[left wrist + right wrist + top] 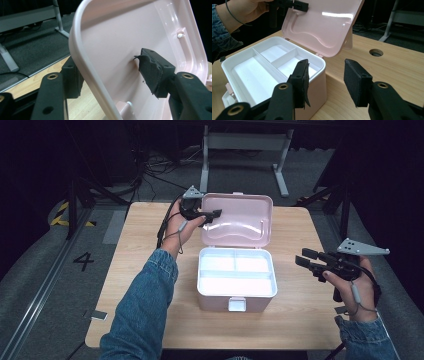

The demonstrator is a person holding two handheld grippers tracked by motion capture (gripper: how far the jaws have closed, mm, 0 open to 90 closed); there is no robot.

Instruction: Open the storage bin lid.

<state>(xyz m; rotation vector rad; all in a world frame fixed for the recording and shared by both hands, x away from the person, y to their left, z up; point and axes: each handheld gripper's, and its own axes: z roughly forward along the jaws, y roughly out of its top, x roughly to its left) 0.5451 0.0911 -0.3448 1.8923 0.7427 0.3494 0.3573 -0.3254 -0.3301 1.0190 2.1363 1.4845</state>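
A pink box (220, 301) stands mid-table with its lid (240, 217) raised upright at the back. Inside sits a white divided tray (254, 75) with nothing in its compartments. My left gripper (212, 215) is at the lid's upper left edge. In the left gripper view its jaws (110, 72) straddle the lid's rim (87, 72), one pad (150, 72) by the inner face, one behind, with a gap showing; it is open. My right gripper (303, 257) hovers right of the box, open, nothing between its pads (325, 82).
The wooden table (300, 320) has bare surface on both sides of the box and a round cable hole (376, 52) at its far right. A white latch (236, 304) sits on the box's front. A metal stand (245, 142) is on the floor beyond the table.
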